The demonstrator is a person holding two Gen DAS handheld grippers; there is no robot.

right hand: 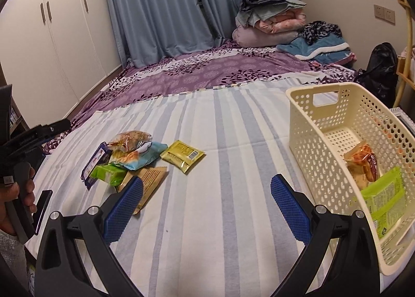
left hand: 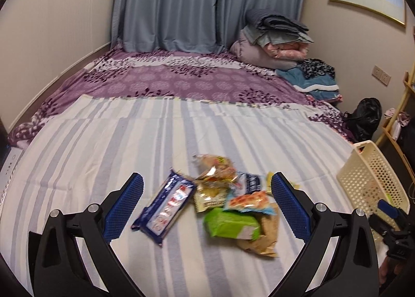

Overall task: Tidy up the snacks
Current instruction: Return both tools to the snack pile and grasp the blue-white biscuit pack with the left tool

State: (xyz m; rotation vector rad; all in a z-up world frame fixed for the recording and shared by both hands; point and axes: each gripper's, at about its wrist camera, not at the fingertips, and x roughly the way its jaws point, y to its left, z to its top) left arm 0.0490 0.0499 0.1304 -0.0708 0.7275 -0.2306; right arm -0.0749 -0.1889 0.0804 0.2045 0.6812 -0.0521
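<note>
A pile of snack packets lies on the striped sheet: a dark blue pack (left hand: pixel 166 205), a green pack (left hand: pixel 230 223), a light blue pack (left hand: pixel 250 199) and a brown pack (left hand: pixel 262 240). My left gripper (left hand: pixel 207 180) is open above the pile and holds nothing. In the right wrist view the same pile (right hand: pixel 124 164) lies at the left, with a yellow packet (right hand: pixel 182 155) beside it. My right gripper (right hand: pixel 206 182) is open and empty over bare sheet, left of the cream basket (right hand: pixel 306 125). The basket holds an orange packet (right hand: pixel 363 164) and a green packet (right hand: pixel 386 198).
The basket (left hand: pixel 363 175) stands at the bed's right edge. Folded bedding (right hand: pixel 269 19) and clothes (right hand: pixel 319 42) are stacked at the far corner on a purple cover (right hand: pixel 207 74). A black bag (right hand: pixel 381 71) sits beside the bed. A wardrobe (right hand: pixel 52 37) stands at the left.
</note>
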